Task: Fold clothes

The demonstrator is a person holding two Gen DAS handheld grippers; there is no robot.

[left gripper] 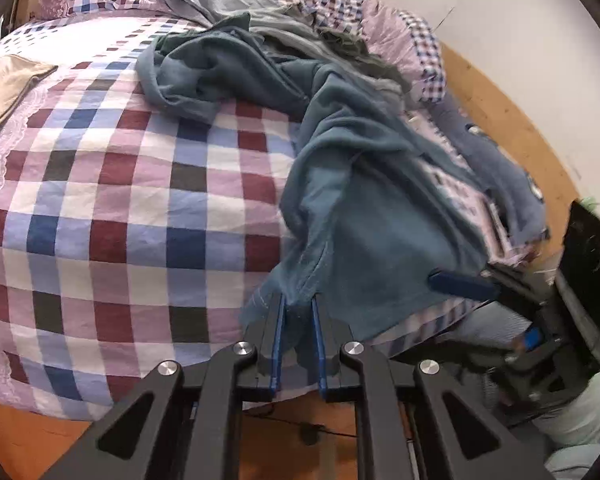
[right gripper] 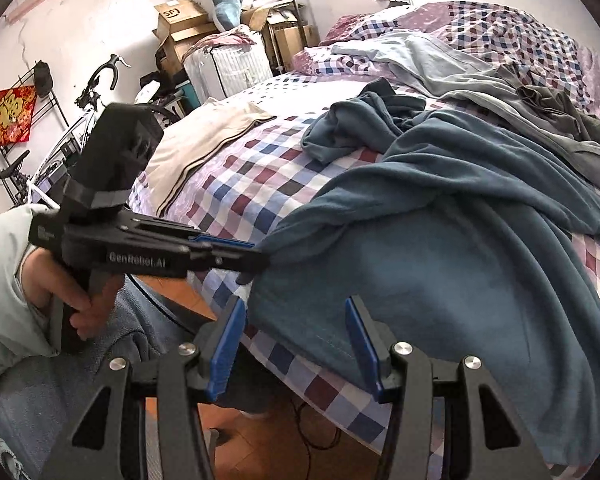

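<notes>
- My left claw was pinching the hem of the teal garment, its blue pads pressed against the bunched cloth.
- My right claw stood spread wide, hovering just above the same garment's lower edge, gripping nothing.
- The garment lay crumpled across the checked bed, one end drooping over the near edge.
- A grey garment sprawled behind it, toward the pillows.
- A beige cloth lay flat, well apart on the far side.
- My hand gripped the left handle.
</notes>
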